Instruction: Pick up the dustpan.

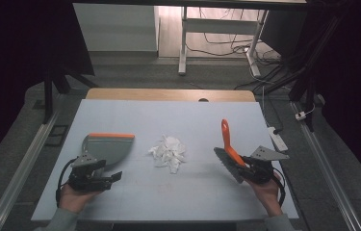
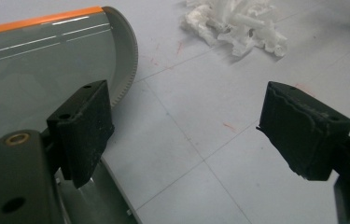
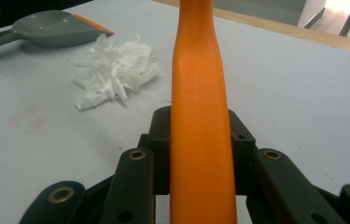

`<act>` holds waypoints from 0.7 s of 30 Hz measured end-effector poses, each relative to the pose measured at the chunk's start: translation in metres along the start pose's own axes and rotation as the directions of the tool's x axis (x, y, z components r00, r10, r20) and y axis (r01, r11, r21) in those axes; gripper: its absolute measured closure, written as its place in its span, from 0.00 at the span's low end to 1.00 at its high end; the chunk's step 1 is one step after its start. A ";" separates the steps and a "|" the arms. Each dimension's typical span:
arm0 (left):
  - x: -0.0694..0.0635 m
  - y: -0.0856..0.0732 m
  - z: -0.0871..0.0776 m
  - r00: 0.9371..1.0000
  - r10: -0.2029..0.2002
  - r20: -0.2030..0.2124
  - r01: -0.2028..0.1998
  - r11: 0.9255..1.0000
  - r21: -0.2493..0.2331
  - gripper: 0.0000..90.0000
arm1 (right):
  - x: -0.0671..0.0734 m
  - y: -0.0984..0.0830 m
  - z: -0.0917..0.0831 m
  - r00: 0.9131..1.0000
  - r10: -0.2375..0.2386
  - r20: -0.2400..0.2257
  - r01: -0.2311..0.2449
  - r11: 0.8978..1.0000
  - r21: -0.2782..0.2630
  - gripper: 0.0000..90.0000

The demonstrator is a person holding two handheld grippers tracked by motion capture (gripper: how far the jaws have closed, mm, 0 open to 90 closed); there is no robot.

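Note:
A grey dustpan [image 1: 107,147] with an orange lip lies on the left of the white table [image 1: 192,115]. My left gripper [image 1: 107,172] hovers at the pan's near end. In the left gripper view its jaws stand wide open [image 2: 191,130] with bare table between them, and the dustpan [image 2: 32,70] runs under the left jaw. A heap of crumpled white paper [image 1: 168,153] [image 2: 235,25] [image 3: 114,70] sits mid-table. My right gripper [image 1: 248,166] [image 3: 200,140] is shut on the orange handle [image 3: 200,93] of a brush [image 1: 228,147], whose grey bristles angle down toward the table.
The table's far edge is a wooden strip [image 1: 168,94]. A white power strip [image 1: 277,138] lies on the floor off the right edge. White desk legs [image 1: 184,43] and loose cables stand beyond. Metal rails run along both sides of the table.

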State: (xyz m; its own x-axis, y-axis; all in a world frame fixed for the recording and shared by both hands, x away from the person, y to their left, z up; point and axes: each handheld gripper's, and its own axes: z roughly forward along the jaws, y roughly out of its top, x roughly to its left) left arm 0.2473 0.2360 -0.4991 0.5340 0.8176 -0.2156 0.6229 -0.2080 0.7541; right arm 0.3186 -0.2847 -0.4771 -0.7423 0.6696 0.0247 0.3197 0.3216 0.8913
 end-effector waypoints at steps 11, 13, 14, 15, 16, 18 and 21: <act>-0.001 0.002 0.003 1.000 0.001 -0.004 -0.001 1.000 0.006 0.20 | -0.001 -0.001 0.002 1.000 0.006 0.003 -0.006 1.000 0.004 0.78; -0.003 0.003 0.003 1.000 0.003 -0.005 -0.003 1.000 0.008 0.21 | 0.000 -0.001 0.002 1.000 0.004 0.003 -0.004 1.000 0.004 0.78; -0.003 0.003 0.003 1.000 0.004 -0.003 -0.004 1.000 0.007 0.21 | 0.000 -0.001 0.002 1.000 0.003 0.003 -0.003 1.000 0.004 0.78; -0.004 0.004 0.003 1.000 0.008 -0.003 -0.008 1.000 0.007 0.21 | 0.000 -0.001 0.002 1.000 0.002 0.003 -0.002 1.000 0.004 0.78; -0.004 0.004 0.003 1.000 0.006 -0.003 -0.005 1.000 0.007 0.21 | 0.000 -0.001 0.002 1.000 0.002 0.003 -0.002 1.000 0.004 0.78; -0.005 0.005 0.003 1.000 0.008 -0.006 -0.008 1.000 0.008 0.21 | 0.000 -0.001 0.002 1.000 0.004 0.004 -0.004 1.000 0.004 0.78; -0.007 0.007 0.004 1.000 0.012 -0.009 -0.012 1.000 0.013 0.21 | -0.001 -0.002 0.001 1.000 0.009 0.006 -0.009 1.000 0.004 0.78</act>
State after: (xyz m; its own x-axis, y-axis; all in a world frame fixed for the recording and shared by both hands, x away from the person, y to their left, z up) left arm 0.2499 0.2271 -0.4951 0.5364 0.8196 -0.2012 0.6237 -0.2244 0.7487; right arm 0.3196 -0.2848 -0.4791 -0.7357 0.6766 0.0302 0.3288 0.3178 0.8893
